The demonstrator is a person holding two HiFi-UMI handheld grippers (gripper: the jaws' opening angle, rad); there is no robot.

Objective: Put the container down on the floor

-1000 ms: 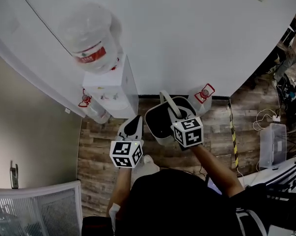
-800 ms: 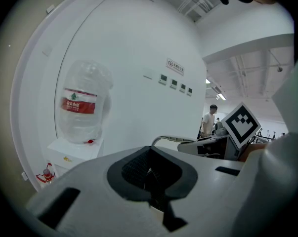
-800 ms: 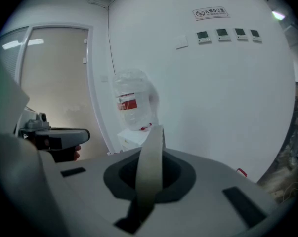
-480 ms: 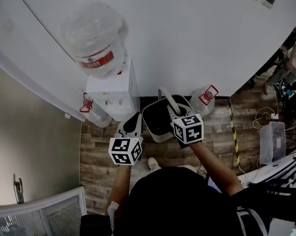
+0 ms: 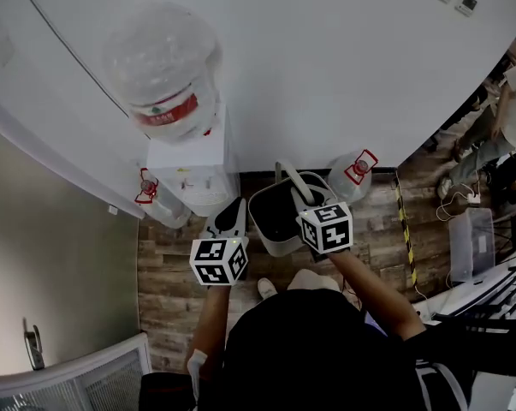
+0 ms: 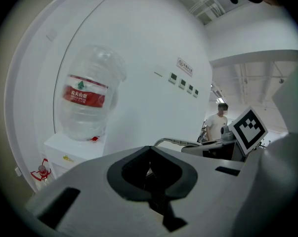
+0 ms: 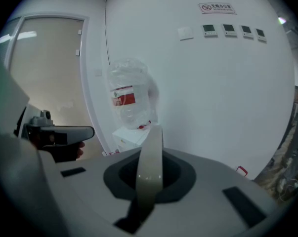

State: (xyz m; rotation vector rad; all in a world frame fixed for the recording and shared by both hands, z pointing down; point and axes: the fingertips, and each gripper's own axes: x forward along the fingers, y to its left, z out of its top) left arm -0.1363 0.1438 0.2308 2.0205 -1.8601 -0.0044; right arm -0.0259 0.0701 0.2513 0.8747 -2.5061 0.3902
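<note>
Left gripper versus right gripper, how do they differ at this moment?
The right gripper is clamped on the handle of the grey container and holds it by that handle; the left gripper is shut with nothing between its jaws. In the head view the right gripper sits over the container, the left gripper beside it, on the side of the water dispenser. Both point toward the white wall with jaws closed.

Matt grey plastic container [image 5: 266,241]; wood-grain plank floor [image 5: 168,272]; clear glossy plastic bottle [image 5: 159,67]
</note>
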